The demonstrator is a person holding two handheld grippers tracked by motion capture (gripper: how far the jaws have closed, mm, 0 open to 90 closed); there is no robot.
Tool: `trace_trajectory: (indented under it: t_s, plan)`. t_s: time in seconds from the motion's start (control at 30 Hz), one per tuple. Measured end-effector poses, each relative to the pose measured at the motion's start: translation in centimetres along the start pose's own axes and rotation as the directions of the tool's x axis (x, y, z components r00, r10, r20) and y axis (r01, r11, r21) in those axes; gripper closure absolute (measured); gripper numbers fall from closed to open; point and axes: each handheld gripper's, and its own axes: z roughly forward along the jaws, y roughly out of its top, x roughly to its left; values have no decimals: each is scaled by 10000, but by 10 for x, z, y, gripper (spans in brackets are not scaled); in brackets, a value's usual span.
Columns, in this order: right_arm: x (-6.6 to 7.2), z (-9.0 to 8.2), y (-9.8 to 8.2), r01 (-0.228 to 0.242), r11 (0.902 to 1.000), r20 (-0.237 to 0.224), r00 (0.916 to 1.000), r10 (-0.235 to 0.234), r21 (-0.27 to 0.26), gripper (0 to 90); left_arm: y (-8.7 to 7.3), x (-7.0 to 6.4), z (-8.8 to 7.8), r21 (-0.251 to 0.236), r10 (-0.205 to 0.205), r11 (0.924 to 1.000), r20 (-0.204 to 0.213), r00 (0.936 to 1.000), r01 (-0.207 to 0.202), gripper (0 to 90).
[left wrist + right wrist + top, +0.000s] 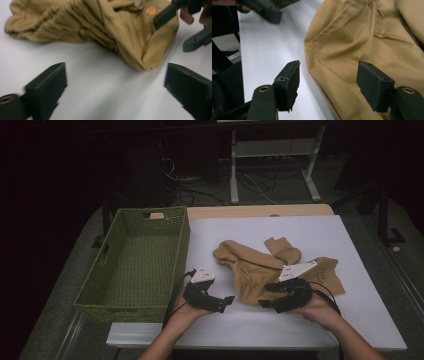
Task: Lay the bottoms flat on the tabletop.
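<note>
The right gripper (270, 296) stands with its jaws apart and nothing pinched between them; in the right gripper view the near hem of the tan garment (372, 42) runs up between the two jaws, one jaw over the cloth and the other over bare white surface (267, 50). No pad presses on the fabric. The left gripper (224, 303) is likewise open wide and empty; in the left gripper view its jaws frame bare surface, with the garment's bunched corner (140, 47) lying just ahead of them.

Position of the work piece: in the high view the tan garment (260, 267) lies crumpled at the middle of the white surface (350, 320), its long axis running roughly from ten o'clock to four o'clock. From the right gripper the cloth lies at about twelve o'clock, immediately ahead and partly beneath the gripper body. From the left gripper it lies at about two o'clock, near but apart.

Governing relation: the right hand (320, 309) is the nearer of the two, its gripper already astride the garment's near edge; the left must travel towards two o'clock to reach the same hem.

The green woven basket (131, 306) stands at nine o'clock of the garment, just beside the left hand (182, 316), empty. Judged from this, the garment is not yet grasped.
</note>
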Motion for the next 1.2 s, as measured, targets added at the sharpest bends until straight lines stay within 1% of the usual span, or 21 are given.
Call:
trace_trajectory:
  t_s: [0.03,0.13,0.17,0.23,0.3,0.4,0.47,0.57,0.63,0.73,0.87,0.97,1.07,1.2]
  plan:
    - [-1,-2,-2,-64,10000,32,10000,64,-55,347,3,1,-1,-63,42,10000,-18,10000,-42,110]
    - [-3,-7,-9,-203,9998,67,9998,204,-76,343,12,3,-3,-191,51,9998,166,9998,-48,187]
    - [-3,-8,-11,-273,9996,89,9996,274,-82,343,15,3,-3,-244,31,9997,150,9999,-27,206]
    - [-5,-9,-14,-318,9995,72,9995,318,-44,341,21,5,-3,-346,-69,9994,248,9997,77,283]
    - [-7,-8,-14,-366,9993,137,9992,366,-55,340,29,6,-2,-340,-128,9993,214,9997,135,349]
    - [-7,-8,-14,-403,9992,155,9991,404,-32,339,42,8,0,-525,-55,9986,222,9997,67,483]
    - [-7,-7,-14,-383,9993,132,9992,383,-3,339,50,10,3,-541,-20,9985,273,9996,35,554]
    - [-8,-7,-14,-366,9993,129,9992,366,-18,338,62,12,11,-488,49,9988,209,9998,-39,651]
    - [-8,-7,-14,-374,9993,139,9992,374,-24,338,70,13,16,-476,167,9987,147,9998,-159,724]
    - [-8,-7,-14,-388,9992,134,9992,389,-38,338,80,14,24,-369,274,9990,149,9995,-269,827]
    - [-8,-8,-14,-379,9993,123,9992,379,-47,338,90,13,31,-191,543,9984,111,9985,-541,893]
    - [-9,-8,-14,-378,9993,109,9992,378,-62,338,93,13,38,70,709,9975,77,9975,-710,894]
    - [-9,-7,-14,-367,9993,105,9993,368,-56,338,90,16,46,393,691,9968,40,9976,-692,895]
    - [-9,-8,-14,-368,9993,106,9993,368,-82,338,84,18,50,595,577,9966,27,9983,-577,895]
